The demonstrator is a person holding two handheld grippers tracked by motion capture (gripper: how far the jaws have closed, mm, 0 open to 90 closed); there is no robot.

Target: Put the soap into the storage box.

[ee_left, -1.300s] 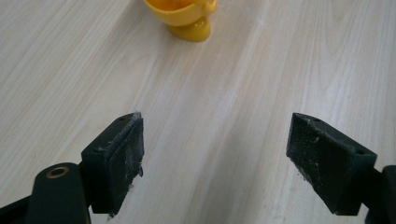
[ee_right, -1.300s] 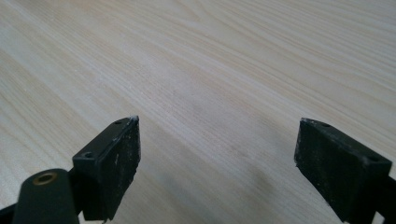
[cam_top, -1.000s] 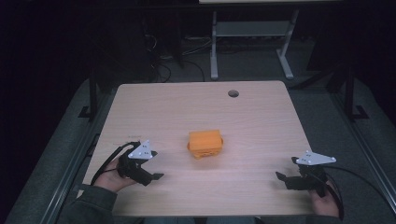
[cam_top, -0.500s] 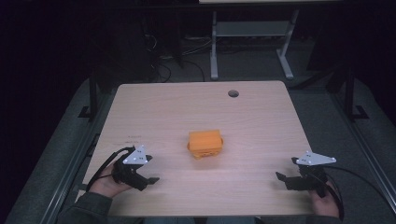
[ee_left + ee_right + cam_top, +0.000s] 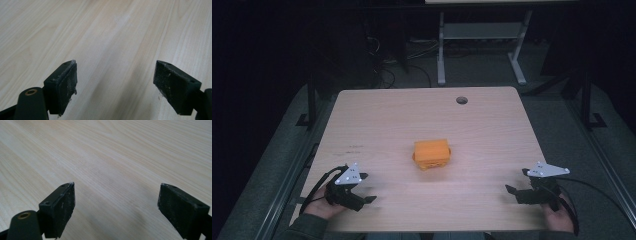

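A: Right, nearest the table's front edge sit both tools. The left gripper (image 5: pixel 362 192) rests at the front left corner, the person's hand behind it, jaws spread wide with bare wood between them.

B: And its own camera agrees: the left gripper (image 5: pixel 115 82) has its two black pads well apart, nothing gripped, nothing touched, just pale grain running off ahead.

A: Same on the other side. The right gripper (image 5: pixel 514 184) lies at the front right, released, jaws pointing inward across the table (image 5: pixel 377 115).

B: Its view shows the right gripper (image 5: pixel 116 205) gaping over empty board as well.

A: Farther in, near the middle, there's the orange block (image 5: pixel 432 154), a squat boxy thing lying flat, well apart from both tools and roughly between them.

B: So by my reading, nothing's under way yet. The block sits untouched; the reach, the grasp and whatever follows are all left to do.

A: Beyond it, a round cable hole (image 5: pixel 461 100) near the far edge.
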